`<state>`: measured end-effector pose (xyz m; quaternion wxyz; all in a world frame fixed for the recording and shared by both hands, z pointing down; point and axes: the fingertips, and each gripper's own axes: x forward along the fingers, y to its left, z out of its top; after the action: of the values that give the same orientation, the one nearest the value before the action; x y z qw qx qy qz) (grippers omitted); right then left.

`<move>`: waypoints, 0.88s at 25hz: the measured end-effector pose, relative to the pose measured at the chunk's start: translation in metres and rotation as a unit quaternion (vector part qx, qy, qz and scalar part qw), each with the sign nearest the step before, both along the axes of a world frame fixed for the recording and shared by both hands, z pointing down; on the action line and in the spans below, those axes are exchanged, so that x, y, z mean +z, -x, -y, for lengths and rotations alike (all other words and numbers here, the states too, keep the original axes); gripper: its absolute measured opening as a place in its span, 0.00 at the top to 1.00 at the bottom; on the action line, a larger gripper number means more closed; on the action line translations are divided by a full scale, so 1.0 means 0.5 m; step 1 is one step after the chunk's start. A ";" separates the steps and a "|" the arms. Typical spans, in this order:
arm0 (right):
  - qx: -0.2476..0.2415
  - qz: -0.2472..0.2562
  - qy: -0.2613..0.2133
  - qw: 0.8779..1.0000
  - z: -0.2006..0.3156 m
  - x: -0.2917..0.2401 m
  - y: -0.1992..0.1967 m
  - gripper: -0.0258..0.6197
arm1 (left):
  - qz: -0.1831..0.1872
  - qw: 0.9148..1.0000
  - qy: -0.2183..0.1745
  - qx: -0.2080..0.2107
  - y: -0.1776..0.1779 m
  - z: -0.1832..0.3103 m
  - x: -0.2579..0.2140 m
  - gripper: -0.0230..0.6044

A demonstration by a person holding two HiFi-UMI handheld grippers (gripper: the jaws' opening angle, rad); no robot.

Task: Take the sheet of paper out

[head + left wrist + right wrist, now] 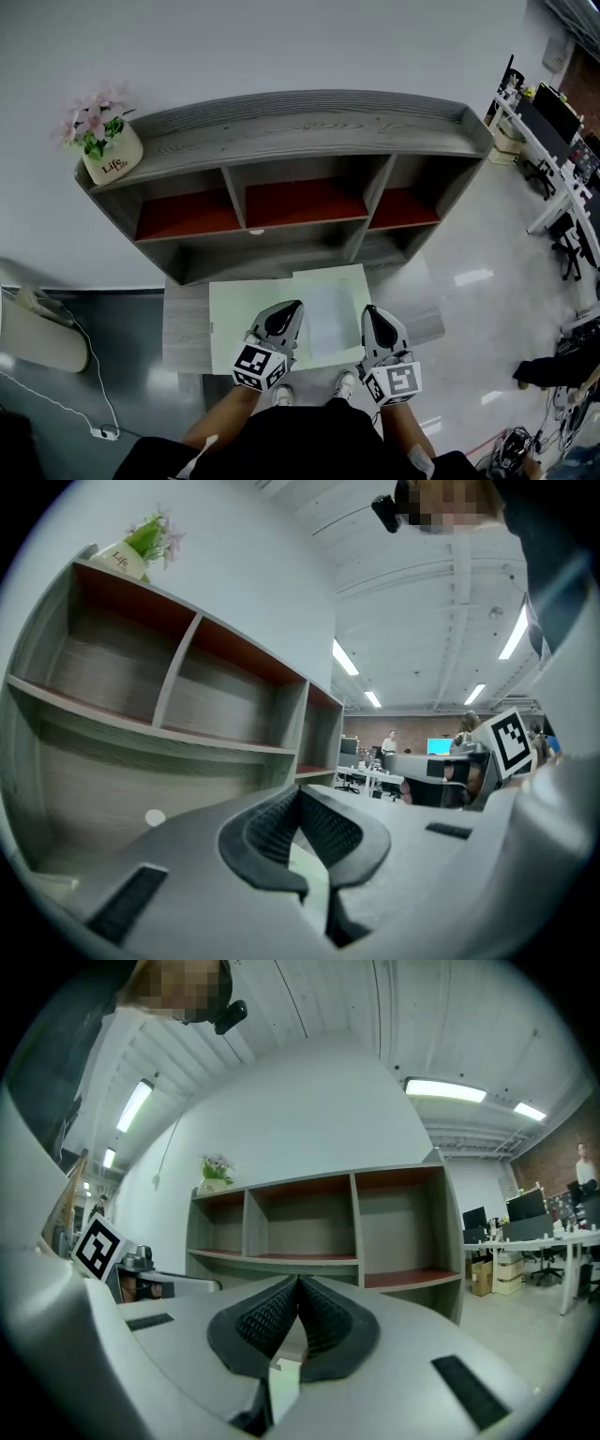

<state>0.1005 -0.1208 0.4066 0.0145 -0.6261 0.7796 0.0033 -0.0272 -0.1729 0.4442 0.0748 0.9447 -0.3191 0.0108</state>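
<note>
A pale green sheet of paper (246, 314) lies flat over the grey desk (184, 330) in front of the shelf unit (300, 141). A lighter sheet (328, 309) lies on its right half. My left gripper (292, 307) is shut at the sheet's near edge. In the left gripper view the pads of that gripper (300, 791) meet, with pale green paper (309, 874) showing in the gap below them. My right gripper (368, 311) is shut at the near right edge. In the right gripper view that gripper (298, 1281) pinches a pale paper edge (284, 1372).
The shelf unit has open compartments with red bases, and a pot of pink flowers (108, 155) stands on its top left corner. A white device (37, 333) with a cable lies on the floor at the left. Office desks and chairs (553, 131) stand at the right.
</note>
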 end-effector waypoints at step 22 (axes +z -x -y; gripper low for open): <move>-0.164 -0.014 0.059 0.985 0.109 0.110 -0.118 0.93 | 0.096 0.983 0.048 -0.148 -0.075 0.025 0.136 0.95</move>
<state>0.1593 -0.1755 0.4615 -0.0328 -0.4892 0.8708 -0.0360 0.0102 -0.1853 0.5125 0.0899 0.8768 -0.4603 0.1058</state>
